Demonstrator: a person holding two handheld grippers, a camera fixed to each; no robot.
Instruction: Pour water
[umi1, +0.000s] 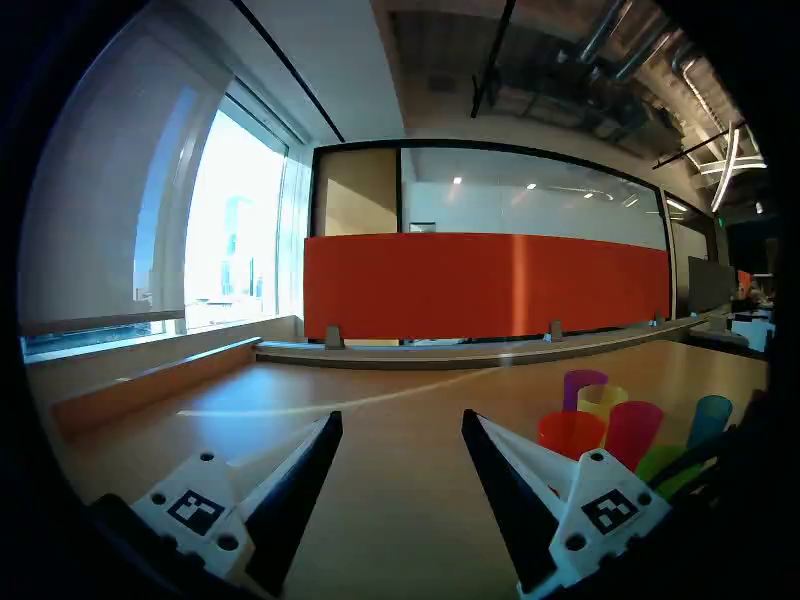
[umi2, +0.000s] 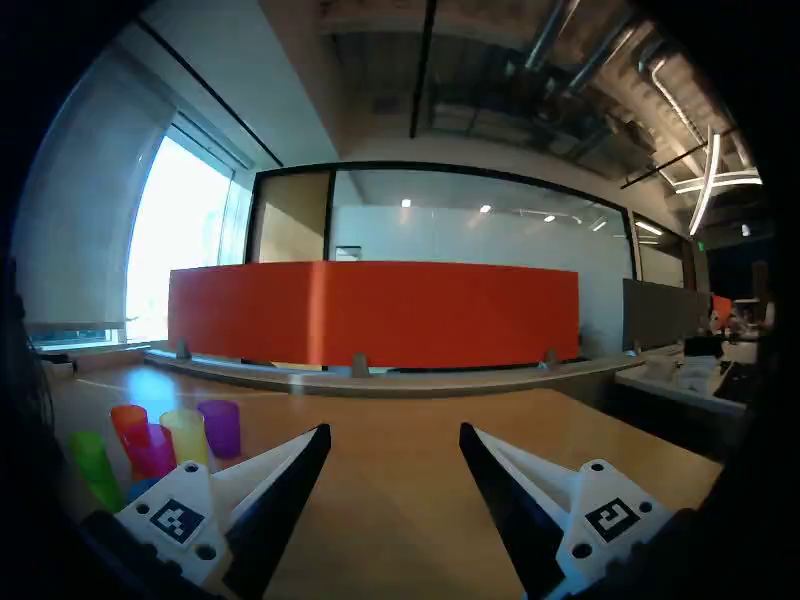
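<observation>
Several coloured plastic cups stand in a cluster on the wooden table. In the left gripper view they sit at the right: an orange cup (umi1: 571, 433), a pink cup (umi1: 633, 430), a yellow cup (umi1: 601, 400), a purple cup (umi1: 583, 384), a blue cup (umi1: 711, 417) and a green cup (umi1: 660, 464). My left gripper (umi1: 400, 428) is open, left of the cups, holding nothing. In the right gripper view the cups stand at the left: green cup (umi2: 93, 466), orange cup (umi2: 128, 421), pink cup (umi2: 152, 449), yellow cup (umi2: 187, 435), purple cup (umi2: 221, 427). My right gripper (umi2: 395, 437) is open and holds nothing.
The wooden table (umi1: 400, 400) stretches ahead to an orange divider panel (umi1: 485, 285) with a glass wall behind it. Bright windows (umi1: 235, 245) line the left side. Another desk with items (umi2: 690, 375) lies at the right in the right gripper view.
</observation>
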